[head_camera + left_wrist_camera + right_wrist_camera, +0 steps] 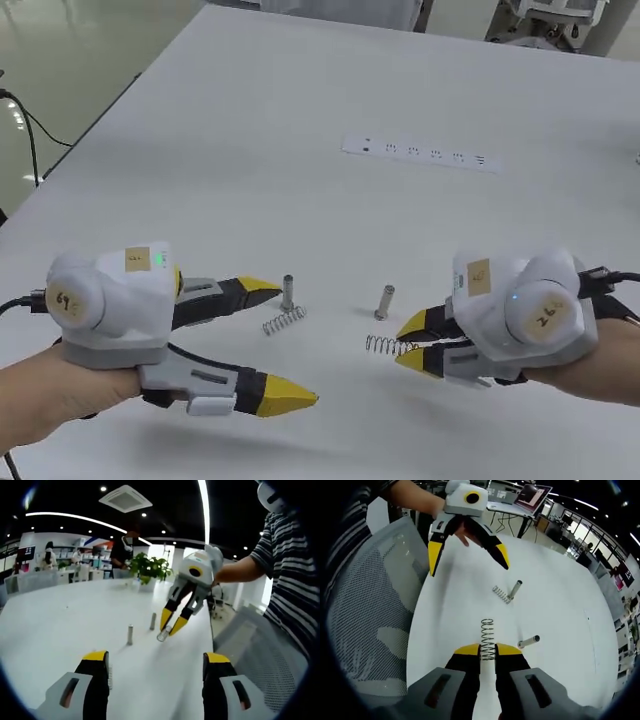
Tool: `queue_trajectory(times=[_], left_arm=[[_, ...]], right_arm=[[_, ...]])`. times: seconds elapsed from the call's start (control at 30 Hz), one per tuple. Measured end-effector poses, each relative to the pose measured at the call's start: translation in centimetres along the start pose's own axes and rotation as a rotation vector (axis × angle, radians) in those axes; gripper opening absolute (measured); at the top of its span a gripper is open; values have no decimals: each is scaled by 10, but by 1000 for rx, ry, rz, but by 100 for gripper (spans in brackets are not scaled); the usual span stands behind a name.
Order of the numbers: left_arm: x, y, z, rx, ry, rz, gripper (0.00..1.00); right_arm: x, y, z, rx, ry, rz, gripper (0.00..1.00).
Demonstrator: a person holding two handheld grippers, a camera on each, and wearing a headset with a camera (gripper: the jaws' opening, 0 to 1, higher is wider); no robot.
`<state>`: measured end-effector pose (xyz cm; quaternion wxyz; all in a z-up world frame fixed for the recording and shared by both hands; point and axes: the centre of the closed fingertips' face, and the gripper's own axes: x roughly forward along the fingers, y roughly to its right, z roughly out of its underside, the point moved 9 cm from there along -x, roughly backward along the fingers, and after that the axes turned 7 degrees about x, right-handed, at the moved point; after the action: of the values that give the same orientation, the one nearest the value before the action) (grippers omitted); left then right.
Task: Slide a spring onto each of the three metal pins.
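No spring is on a pin yet, so I think the job has only just begun. Closest to the person, one spring [488, 630] is held in the right claw [488, 652], off to the right of the first pin [288, 292]. A second spring [283, 320] lies flat on the worktop [300, 200], just beside the first pin on its near side. It may touch the foot of the pin, but I cannot be sure. The first pin stands up straight. The other pin [385, 300] stands near it, to its right. I can count two pins, and both are bare, so every pin needs a spring.

The left claw [280, 345] is wide open and holds nothing. It hangs near the first pin, on its left, with one yellow tip close to the pin. The right claw is pinched tight on one end of its spring. The rest of the spring pokes out past the tips and points toward the first pin.

Far behind the first pin lies a white power strip [420, 152].
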<state>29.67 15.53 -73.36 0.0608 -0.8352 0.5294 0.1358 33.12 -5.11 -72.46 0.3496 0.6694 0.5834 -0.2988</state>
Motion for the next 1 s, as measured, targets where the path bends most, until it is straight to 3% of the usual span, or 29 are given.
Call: queue_trajectory(times=[0.43,0.7,1.0], left_arm=[[24,3,0,15,-5,101,43],[41,3,-6,2,26,128,33],[50,5,-6,11,21,156,24]], right_arm=[[-5,-8,-14,-7,13,-5,7],[-7,-11,-19,-16,16,-12,7],[-9,-14,-19,-24,18,-17,7]])
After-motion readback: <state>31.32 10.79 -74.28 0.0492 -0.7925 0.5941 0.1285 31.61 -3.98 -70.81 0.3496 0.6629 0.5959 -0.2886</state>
